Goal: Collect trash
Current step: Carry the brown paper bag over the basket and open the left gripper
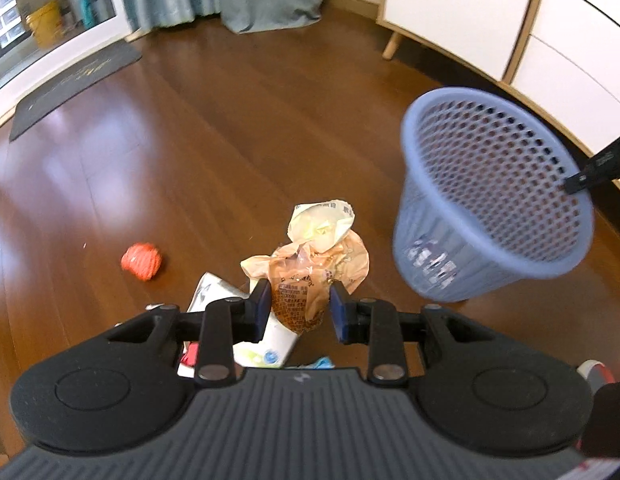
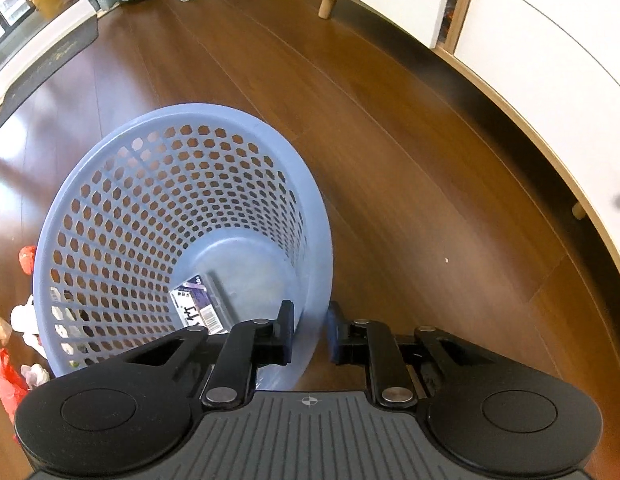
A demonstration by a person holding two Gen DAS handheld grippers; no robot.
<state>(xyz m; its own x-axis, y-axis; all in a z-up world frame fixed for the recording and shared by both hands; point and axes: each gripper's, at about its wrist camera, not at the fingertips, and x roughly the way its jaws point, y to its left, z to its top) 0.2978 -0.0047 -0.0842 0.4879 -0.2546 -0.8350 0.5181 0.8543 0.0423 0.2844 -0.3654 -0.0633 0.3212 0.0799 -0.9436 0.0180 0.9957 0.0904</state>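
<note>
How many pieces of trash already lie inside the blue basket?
1: a purple-and-white packet on the bottom of the blue basket. The right gripper hides part of the bottom.

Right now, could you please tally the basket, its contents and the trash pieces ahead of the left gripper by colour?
Blue basket: 1
Purple-white packet inside it: 1
Red-orange ball: 1
Brown wrapper: 1
Cream paper: 1
White carton: 1
Total: 6; smaller scraps are partly hidden and not counted.

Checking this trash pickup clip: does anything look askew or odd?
Yes. The blue perforated plastic wastebasket is tilted, not upright, with the right claw clamping its rim. A crumpled orange-brown plastic wrapper sits in the left claw.
</note>
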